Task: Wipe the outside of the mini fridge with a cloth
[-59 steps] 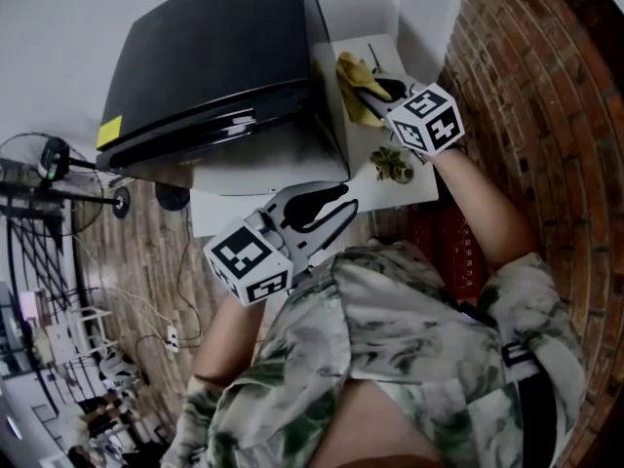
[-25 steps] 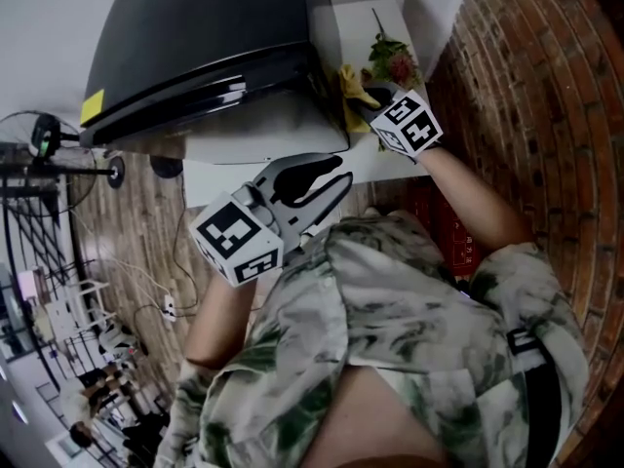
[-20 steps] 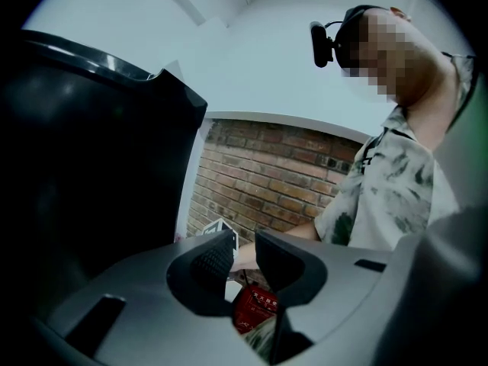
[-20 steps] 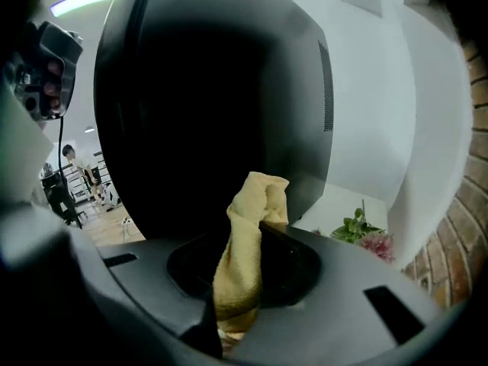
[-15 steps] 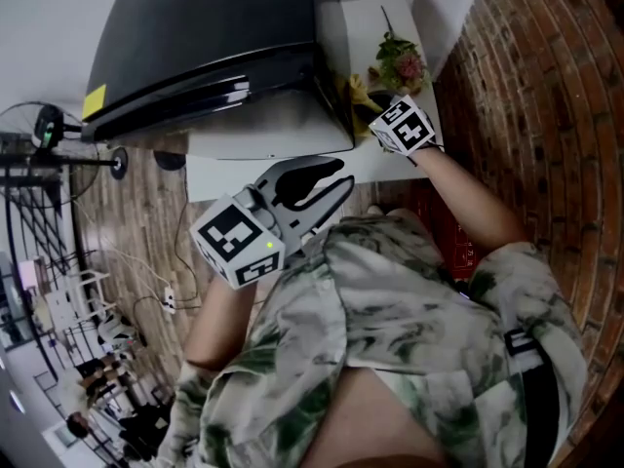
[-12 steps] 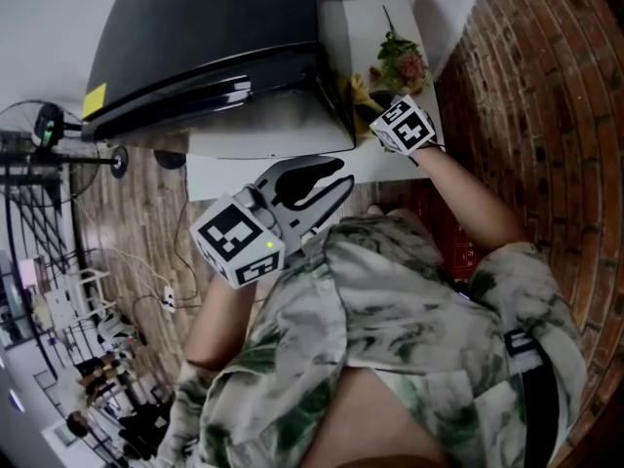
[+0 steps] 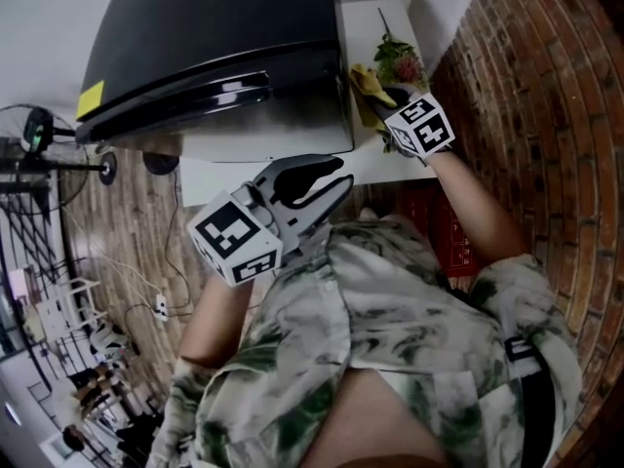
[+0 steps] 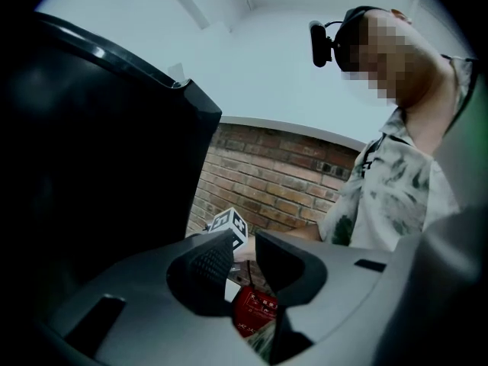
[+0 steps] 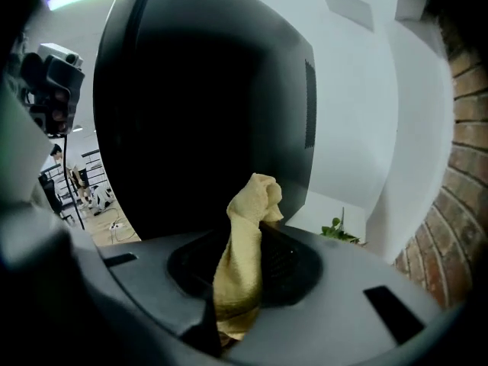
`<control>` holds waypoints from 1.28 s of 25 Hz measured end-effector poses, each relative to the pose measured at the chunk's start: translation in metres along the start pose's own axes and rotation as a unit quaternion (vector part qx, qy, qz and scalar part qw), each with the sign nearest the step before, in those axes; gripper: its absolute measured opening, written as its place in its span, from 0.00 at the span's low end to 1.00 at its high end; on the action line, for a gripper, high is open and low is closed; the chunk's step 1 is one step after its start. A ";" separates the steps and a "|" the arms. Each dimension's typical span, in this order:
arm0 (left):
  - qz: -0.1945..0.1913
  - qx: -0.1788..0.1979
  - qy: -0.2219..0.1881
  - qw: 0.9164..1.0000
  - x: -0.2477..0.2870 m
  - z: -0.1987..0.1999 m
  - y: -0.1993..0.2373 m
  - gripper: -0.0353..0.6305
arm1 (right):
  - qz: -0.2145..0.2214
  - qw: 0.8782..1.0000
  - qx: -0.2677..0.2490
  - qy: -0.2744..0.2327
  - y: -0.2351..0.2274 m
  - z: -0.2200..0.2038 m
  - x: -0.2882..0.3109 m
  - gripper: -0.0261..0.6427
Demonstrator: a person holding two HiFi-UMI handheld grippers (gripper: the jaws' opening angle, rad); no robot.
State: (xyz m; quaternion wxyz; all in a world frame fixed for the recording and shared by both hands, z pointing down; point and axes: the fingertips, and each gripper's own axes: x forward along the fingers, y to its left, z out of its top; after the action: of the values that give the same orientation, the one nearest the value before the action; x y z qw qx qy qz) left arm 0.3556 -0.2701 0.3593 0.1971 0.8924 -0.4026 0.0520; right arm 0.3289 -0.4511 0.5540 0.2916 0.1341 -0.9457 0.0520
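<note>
Yellow sticker (image 7: 91, 98) on mini fridge (image 7: 214, 37): showing no readable print.
Left marker cube (image 7: 239, 242): showing black-and-white squares, no letters.
Right marker cube (image 7: 421, 128): showing similar squares.
Red box (image 8: 255, 311): carrying white print, too small for reading.

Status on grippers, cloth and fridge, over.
Right gripper shut on cloth, at fridge side. Left gripper open, empty, clear of fridge. Plant close beside cloth.
</note>
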 end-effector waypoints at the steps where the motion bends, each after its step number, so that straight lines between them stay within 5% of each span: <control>1: -0.006 0.001 -0.002 1.000 -0.003 -0.001 0.001 0.20 | -0.010 1.000 -0.003 -0.008 -0.001 0.007 -0.007 0.19; 10: -0.105 0.029 0.008 0.994 -0.076 -0.020 0.013 0.20 | -0.169 0.984 0.003 -0.060 0.018 0.077 -0.100 0.19; 18: -0.167 0.038 0.021 0.985 -0.182 -0.047 0.022 0.20 | -0.281 0.952 0.074 -0.093 0.110 0.101 -0.151 0.19; 25: -0.207 0.054 0.047 0.976 -0.233 -0.085 0.008 0.20 | -0.302 0.944 0.093 -0.092 0.214 0.094 -0.167 0.19; 32: -0.209 0.054 0.056 0.975 -0.264 -0.111 -0.007 0.20 | -0.289 0.949 0.094 -0.088 0.301 0.086 -0.168 0.19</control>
State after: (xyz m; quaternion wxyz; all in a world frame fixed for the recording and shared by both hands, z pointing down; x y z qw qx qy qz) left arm 0.1906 -0.0381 0.3928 0.1779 0.9616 -0.1925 0.0814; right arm 0.3305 -0.1406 0.3822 0.1957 0.4327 -0.8791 0.0416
